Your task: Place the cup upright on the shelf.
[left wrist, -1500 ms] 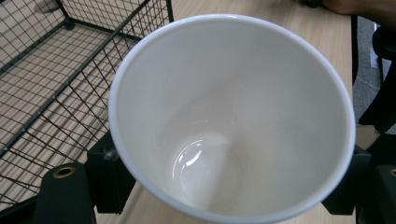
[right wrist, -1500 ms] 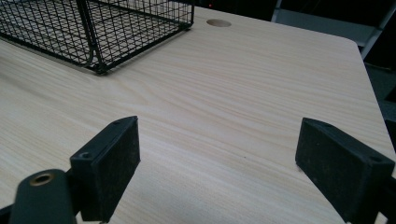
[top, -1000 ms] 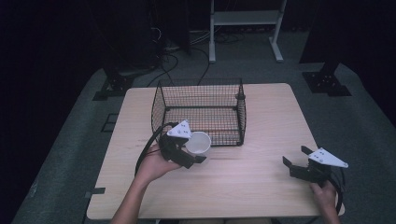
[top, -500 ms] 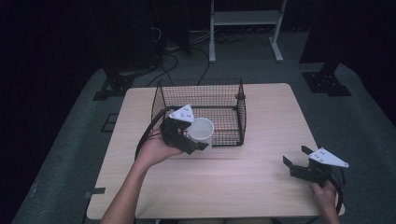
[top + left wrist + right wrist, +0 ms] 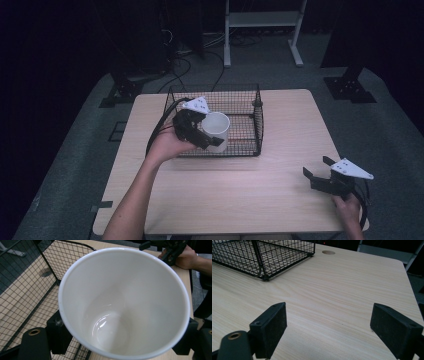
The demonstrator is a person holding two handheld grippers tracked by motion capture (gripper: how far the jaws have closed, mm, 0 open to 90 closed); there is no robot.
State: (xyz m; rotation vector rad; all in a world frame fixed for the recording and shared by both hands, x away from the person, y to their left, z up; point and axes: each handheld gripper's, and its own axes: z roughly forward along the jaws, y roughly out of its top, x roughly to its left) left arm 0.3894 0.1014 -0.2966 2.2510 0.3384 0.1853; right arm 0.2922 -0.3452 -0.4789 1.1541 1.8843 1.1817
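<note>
Left gripper (image 5: pixel 207 134) is clamped on the white cup (image 5: pixel 216 131), jaws on either side of its wall, holding it tilted above the front-left part of the wire basket (image 5: pixel 257 107). Judging by that, pickup and lift are done; what's left is lowering the cup onto the basket floor and letting go. Right of the basket, near the table (image 5: pixel 280 200)'s front-right corner, the right gripper (image 5: pixel 316 175) sits idle, jaws spread wide with nothing between them. Left gripper view adds what the high view can't: the cup interior (image 5: pixel 112 315) is empty and clean, basket mesh directly below. Right gripper view shows the basket's near corner (image 5: pixel 263 277) resting on bare wood, and a round hole (image 5: pixel 328 252) in the table beyond the basket.
</note>
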